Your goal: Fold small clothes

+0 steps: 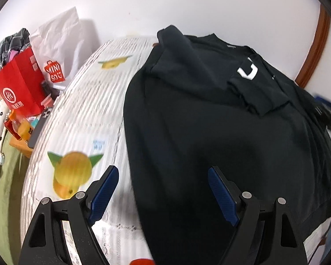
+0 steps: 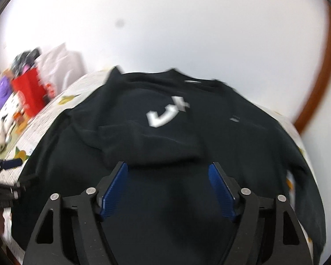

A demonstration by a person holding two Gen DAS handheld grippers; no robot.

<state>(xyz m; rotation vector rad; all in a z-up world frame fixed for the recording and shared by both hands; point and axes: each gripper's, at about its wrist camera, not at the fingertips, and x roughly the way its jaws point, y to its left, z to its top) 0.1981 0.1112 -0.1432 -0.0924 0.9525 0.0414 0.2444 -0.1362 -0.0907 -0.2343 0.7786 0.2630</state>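
Observation:
A black sweatshirt point(image 1: 209, 132) lies on a table covered with a white printed cloth point(image 1: 81, 110). Both sleeves are folded in over the body; the right one carries a white logo point(image 1: 247, 70). My left gripper point(image 1: 163, 176) is open and empty, hovering above the sweatshirt's left hem edge. In the right wrist view the sweatshirt point(image 2: 165, 198) fills the table, with the logo sleeve point(image 2: 165, 114) just beyond my right gripper point(image 2: 168, 172), which is open and empty above the body. The left gripper's blue fingertip point(image 2: 10, 163) shows at the left edge.
A red paper bag point(image 1: 19, 86) and a white Miniso bag point(image 1: 59, 50) stand left of the table, with small clutter on a wooden stand point(image 1: 22, 132). A white wall lies behind. A brown curved frame point(image 1: 313, 50) is at the right.

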